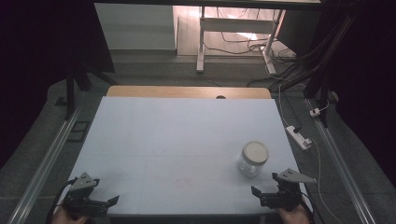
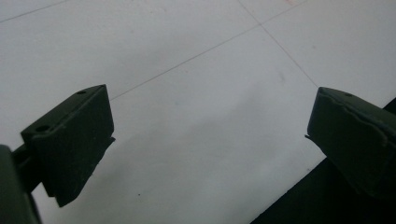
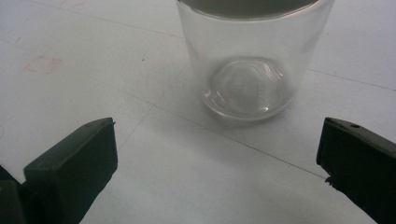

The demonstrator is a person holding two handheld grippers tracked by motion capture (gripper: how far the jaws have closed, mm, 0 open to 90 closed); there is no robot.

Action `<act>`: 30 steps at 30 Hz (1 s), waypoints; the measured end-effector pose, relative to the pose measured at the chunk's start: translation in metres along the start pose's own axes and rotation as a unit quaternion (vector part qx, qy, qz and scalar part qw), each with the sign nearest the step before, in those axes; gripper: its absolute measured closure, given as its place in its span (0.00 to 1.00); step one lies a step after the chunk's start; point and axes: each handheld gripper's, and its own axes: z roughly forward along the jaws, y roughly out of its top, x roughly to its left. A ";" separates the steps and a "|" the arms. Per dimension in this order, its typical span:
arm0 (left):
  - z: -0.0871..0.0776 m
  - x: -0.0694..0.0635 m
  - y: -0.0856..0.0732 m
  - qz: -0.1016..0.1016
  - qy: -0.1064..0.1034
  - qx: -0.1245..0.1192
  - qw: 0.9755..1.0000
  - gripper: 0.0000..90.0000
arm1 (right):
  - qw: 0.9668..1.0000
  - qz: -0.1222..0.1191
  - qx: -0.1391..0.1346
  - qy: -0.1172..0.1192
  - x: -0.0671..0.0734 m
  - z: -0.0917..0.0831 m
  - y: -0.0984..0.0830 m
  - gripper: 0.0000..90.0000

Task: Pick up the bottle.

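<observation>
Your left gripper [image 1: 113,200] and right gripper [image 1: 254,191] sit at the table's [image 1: 177,126] near corners, both with jaws spread, holding nothing. The jar [image 1: 253,158] stands upright just beyond your right gripper.

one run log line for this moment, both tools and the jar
left tool: open, empty | right tool: open, facing jar | jar: upright, lidded, looks empty, ungripped

Clear glass jar [image 1: 252,160], white lid [image 1: 255,151], white table [image 1: 177,140].
</observation>
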 end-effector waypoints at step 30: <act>0.001 0.002 0.000 -0.002 -0.017 0.004 1.000 0.01 | 1.000 -0.007 0.005 0.001 0.001 0.001 0.002 0.00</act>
